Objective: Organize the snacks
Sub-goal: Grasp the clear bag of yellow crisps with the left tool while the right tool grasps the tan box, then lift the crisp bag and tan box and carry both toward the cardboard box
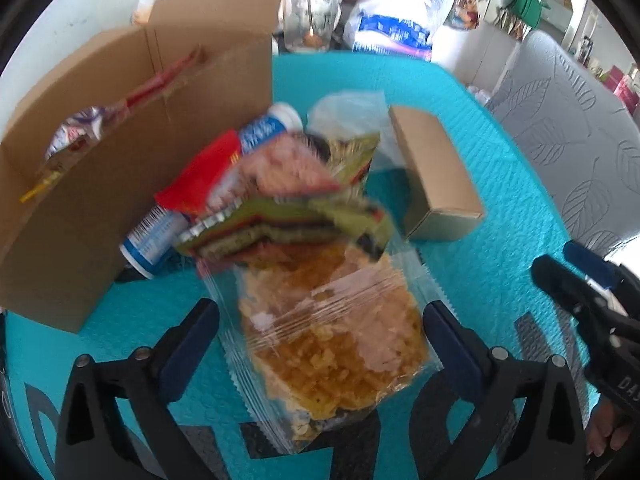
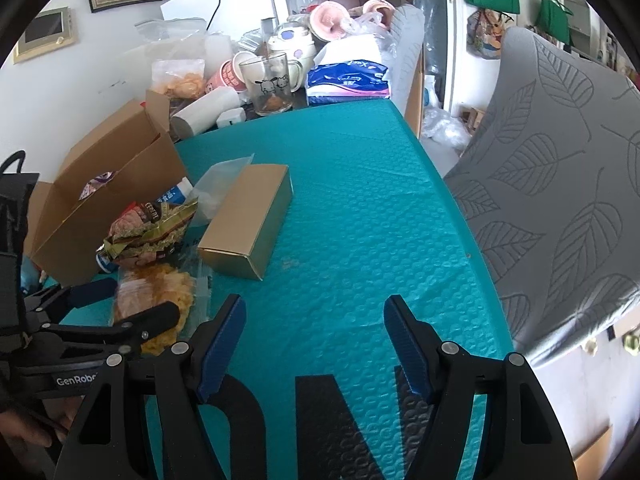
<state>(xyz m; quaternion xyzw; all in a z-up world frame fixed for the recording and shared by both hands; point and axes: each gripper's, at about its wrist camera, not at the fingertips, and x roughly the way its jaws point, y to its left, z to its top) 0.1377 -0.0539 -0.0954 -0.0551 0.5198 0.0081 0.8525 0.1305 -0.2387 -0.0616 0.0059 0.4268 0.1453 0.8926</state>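
Two grippers to report on. Found the left gripper [image 1: 320, 312] spread as wide as could be, pointing steeply down, with a clear bag of yellow snacks [image 1: 332, 340] lying flat between its fingers [image 1: 188, 344] – pads just beside the bag's crimped edges, not pressing on them. Found the right gripper [image 2: 315, 304] partly spread, holding nothing, only bare teal mat [image 2: 360, 200] between its blue pads.

Saw the bag's far end tucked under a heap of crumpled green-and-pink packets [image 1: 288, 200], with a red packet [image 1: 200, 184] and a blue-and-white bottle [image 1: 148, 244] behind those. Noted little room on the left: an open cardboard box [image 1: 80, 220] standing just beside the heap, flaps up, a wrapped snack [image 1: 72, 136] already inside. Noted a closed small carton [image 2: 248, 220] to the right of the heap, near it but apart from the bag.

Beyond the carton, saw wide open mat running to its right edge, where a grey leaf-patterned chair back [image 2: 560, 180] stood close alongside. At the far edge, saw clutter crowding in – a glass mug [image 2: 270, 84] with cartoon figures and a blue tissue pack [image 2: 348, 80].

Read "GenRobo" on the left gripper's body in the right wrist view, the rest cut off; read "DAS" on the right gripper in the left wrist view. Made out large black letters printed on the mat under the grippers, too cropped to read. Could not read the packet print through the blur.
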